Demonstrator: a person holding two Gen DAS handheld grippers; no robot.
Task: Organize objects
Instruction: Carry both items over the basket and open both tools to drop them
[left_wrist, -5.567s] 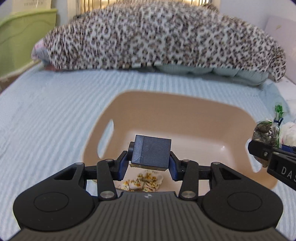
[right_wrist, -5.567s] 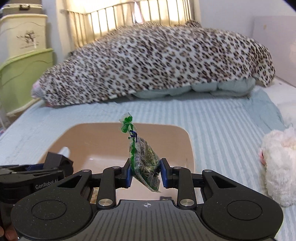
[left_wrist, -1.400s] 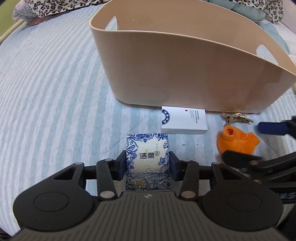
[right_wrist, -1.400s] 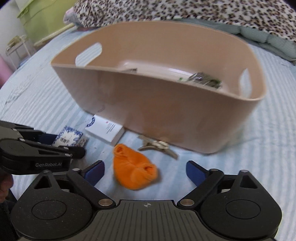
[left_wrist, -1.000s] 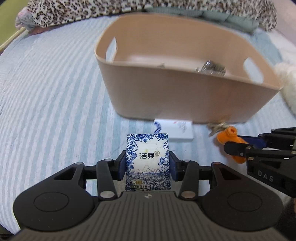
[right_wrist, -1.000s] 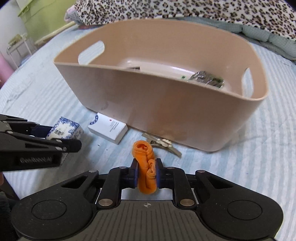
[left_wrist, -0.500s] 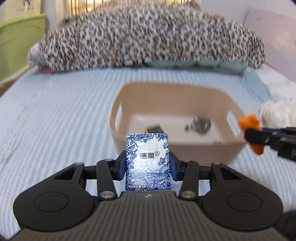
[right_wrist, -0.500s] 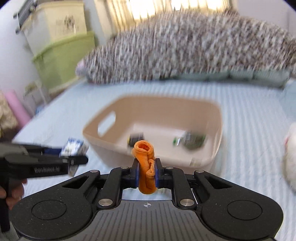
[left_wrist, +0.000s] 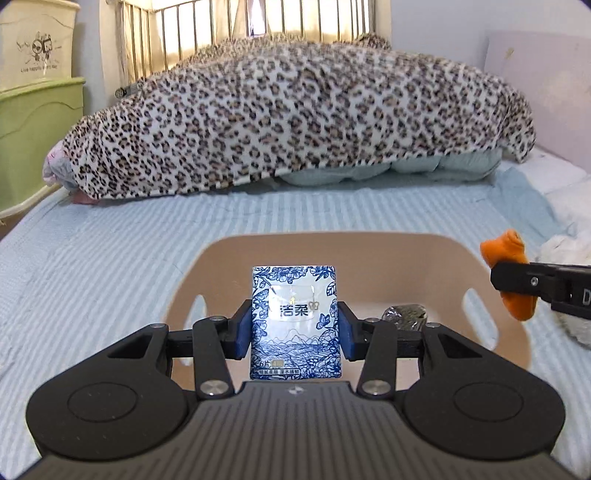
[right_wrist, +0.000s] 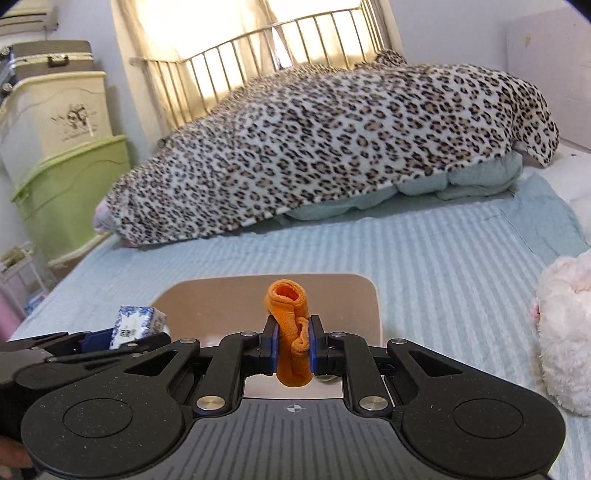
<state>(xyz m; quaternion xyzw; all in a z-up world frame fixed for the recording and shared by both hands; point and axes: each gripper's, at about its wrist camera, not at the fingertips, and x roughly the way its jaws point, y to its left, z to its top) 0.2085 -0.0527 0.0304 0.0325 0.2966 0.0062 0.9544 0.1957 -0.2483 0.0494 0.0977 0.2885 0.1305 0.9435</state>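
Note:
My left gripper (left_wrist: 294, 334) is shut on a blue-and-white tissue pack (left_wrist: 294, 321) and holds it over the beige plastic basket (left_wrist: 229, 254) on the bed. My right gripper (right_wrist: 293, 349) is shut on a rolled orange cloth (right_wrist: 291, 332) above the basket's right side (right_wrist: 365, 295). The cloth also shows in the left wrist view (left_wrist: 511, 273), and the tissue pack shows in the right wrist view (right_wrist: 136, 325). A clear bag of dried greens (left_wrist: 406, 315) lies inside the basket.
A leopard-print blanket (left_wrist: 295, 118) is piled at the head of the striped blue bed (left_wrist: 92, 266). A white plush toy (right_wrist: 565, 332) lies right of the basket. Green and cream storage bins (right_wrist: 70, 177) stand left of the bed.
Both grippers picked their objects off the bed in front of the basket and lifted them. They now hang over the basket, nearer and higher than half a second ago.

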